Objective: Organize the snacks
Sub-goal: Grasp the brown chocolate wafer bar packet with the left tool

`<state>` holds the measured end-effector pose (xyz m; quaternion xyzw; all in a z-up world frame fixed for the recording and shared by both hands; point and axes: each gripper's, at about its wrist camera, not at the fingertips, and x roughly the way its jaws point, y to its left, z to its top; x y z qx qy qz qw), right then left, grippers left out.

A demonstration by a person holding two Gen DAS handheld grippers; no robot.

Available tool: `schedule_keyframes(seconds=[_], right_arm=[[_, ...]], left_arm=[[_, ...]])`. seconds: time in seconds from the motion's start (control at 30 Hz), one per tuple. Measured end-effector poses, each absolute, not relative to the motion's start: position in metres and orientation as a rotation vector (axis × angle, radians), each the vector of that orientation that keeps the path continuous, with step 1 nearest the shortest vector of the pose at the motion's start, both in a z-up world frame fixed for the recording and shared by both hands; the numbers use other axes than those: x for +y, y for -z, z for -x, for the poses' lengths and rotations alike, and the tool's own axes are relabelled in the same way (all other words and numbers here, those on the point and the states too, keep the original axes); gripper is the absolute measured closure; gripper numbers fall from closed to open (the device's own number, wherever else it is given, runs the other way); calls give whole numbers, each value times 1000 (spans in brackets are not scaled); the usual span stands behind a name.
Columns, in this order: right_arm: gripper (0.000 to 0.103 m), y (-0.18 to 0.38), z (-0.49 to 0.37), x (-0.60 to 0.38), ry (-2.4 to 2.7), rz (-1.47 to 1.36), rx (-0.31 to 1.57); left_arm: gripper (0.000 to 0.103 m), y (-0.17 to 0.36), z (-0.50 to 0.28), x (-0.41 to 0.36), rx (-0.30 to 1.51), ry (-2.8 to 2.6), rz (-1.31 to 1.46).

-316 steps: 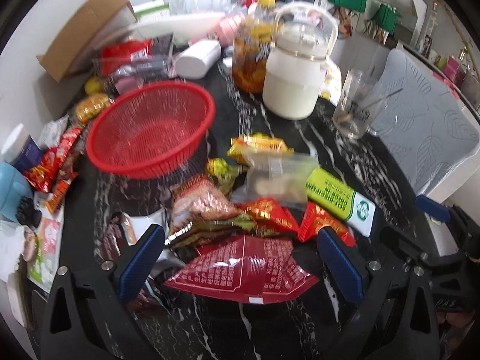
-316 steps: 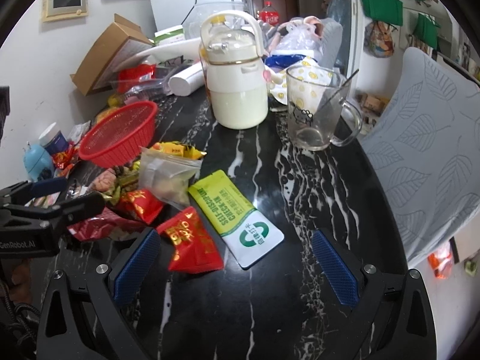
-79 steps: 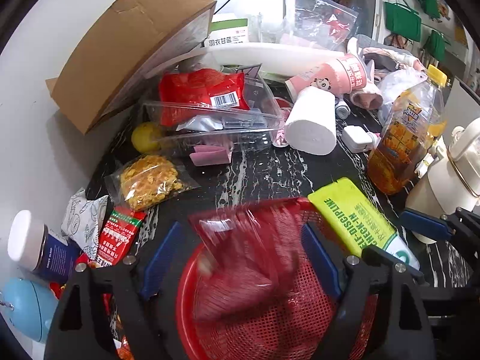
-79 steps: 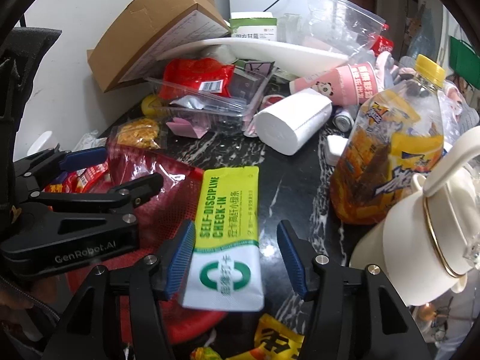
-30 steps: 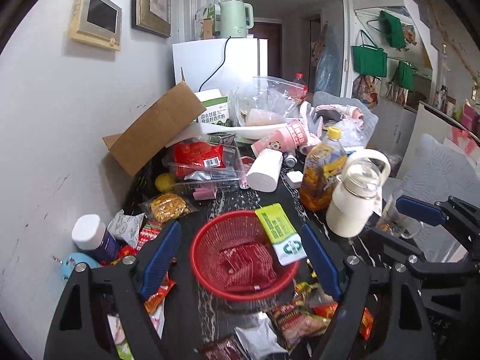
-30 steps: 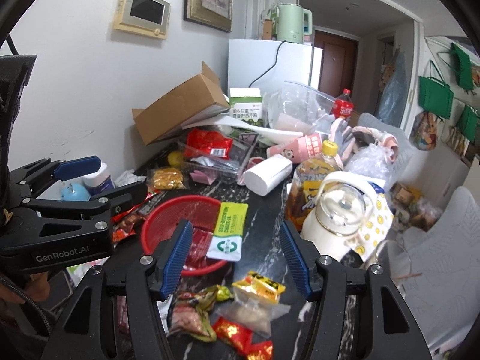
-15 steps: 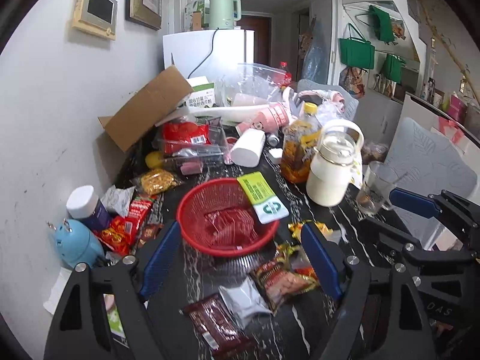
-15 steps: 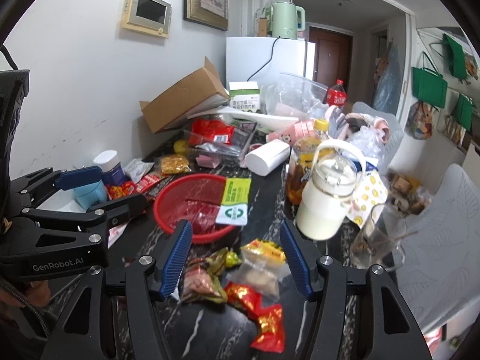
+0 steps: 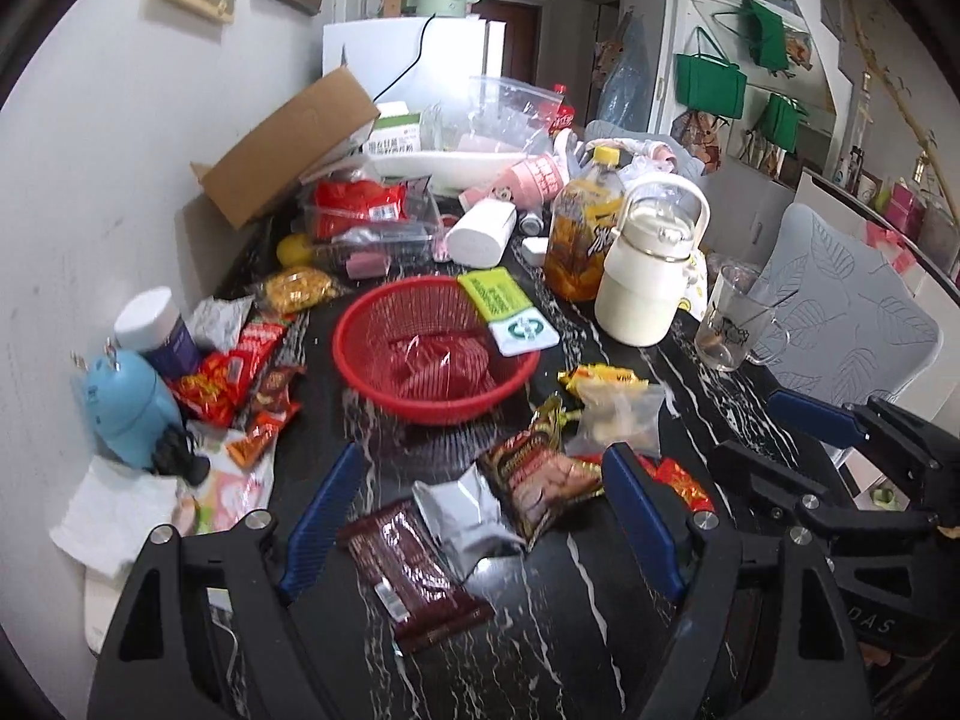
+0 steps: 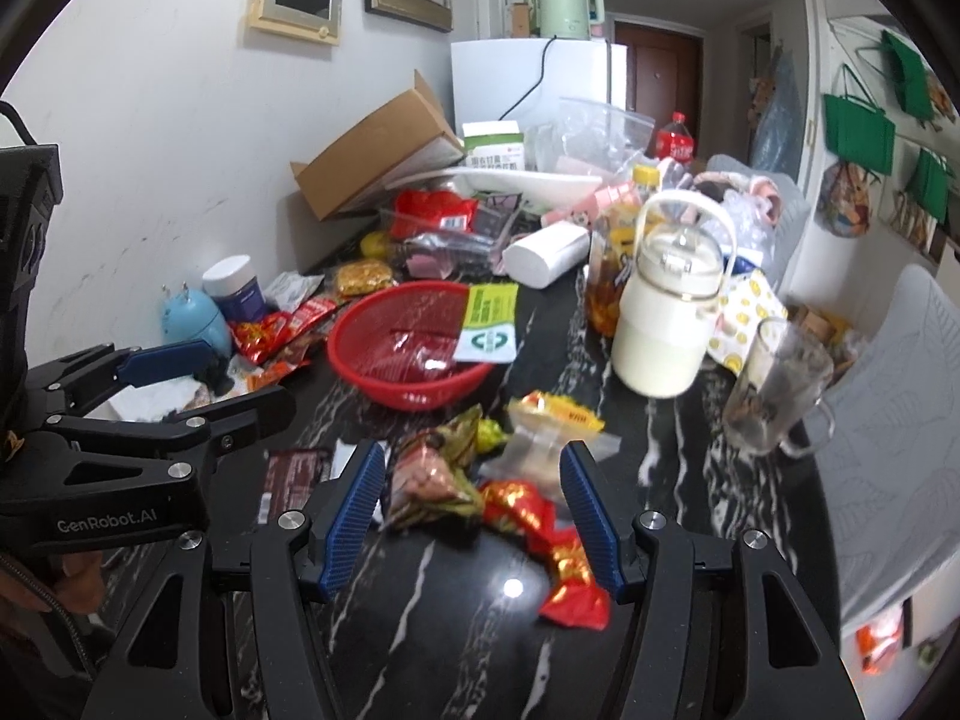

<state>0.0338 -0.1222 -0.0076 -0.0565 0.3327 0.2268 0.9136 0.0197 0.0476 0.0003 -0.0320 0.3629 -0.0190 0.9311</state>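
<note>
A red mesh basket (image 9: pixel 372 330) (image 10: pixel 360 336) stands mid-table with a dark red snack bag (image 9: pixel 438 363) inside. A green and white packet (image 9: pixel 507 312) (image 10: pixel 489 324) lies across its right rim. Loose snacks lie in front: a brown bar (image 9: pixel 414 570), a silver pouch (image 9: pixel 462 510), a dark printed bag (image 9: pixel 540 477) (image 10: pixel 432 474), a clear bag (image 9: pixel 618 414) and red-gold packets (image 10: pixel 552 552). My left gripper (image 9: pixel 480 516) is open and empty above the bar and pouch. My right gripper (image 10: pixel 471 510) is open and empty above the printed bag.
A cream jug (image 9: pixel 648 276), an orange drink bottle (image 9: pixel 582 234) and a glass mug (image 9: pixel 732 324) stand right of the basket. A cardboard box (image 9: pixel 288 150), clear trays and a white roll (image 9: pixel 483 234) crowd the back. A blue gadget (image 9: pixel 129 402), a jar and red sachets lie left.
Both grippers have pulled back and away from the basket, open and empty. The dark red bag and the green packet stay at the basket. The loose snacks now lie between the fingers.
</note>
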Motion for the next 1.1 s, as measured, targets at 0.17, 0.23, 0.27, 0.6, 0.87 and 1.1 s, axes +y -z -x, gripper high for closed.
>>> schedule_keyframes(seconds=[0.17, 0.23, 0.27, 0.6, 0.87, 1.1], right_arm=[[42, 23, -29, -121, -472, 104, 713], [42, 30, -29, -121, -477, 91, 727], [42, 34, -29, -121, -480, 85, 735], [42, 67, -35, -124, -461, 44, 808], [42, 84, -43, -128, -444, 22, 840], [42, 93, -51, -130, -423, 15, 859]], left_arm=[[21, 17, -15, 56, 769, 11, 104], [21, 24, -15, 61, 781, -2, 119], [21, 28, -15, 62, 787, -7, 124], [21, 68, -26, 71, 875, -60, 137], [21, 97, -37, 78, 933, -125, 134], [21, 117, -46, 84, 984, -166, 127]])
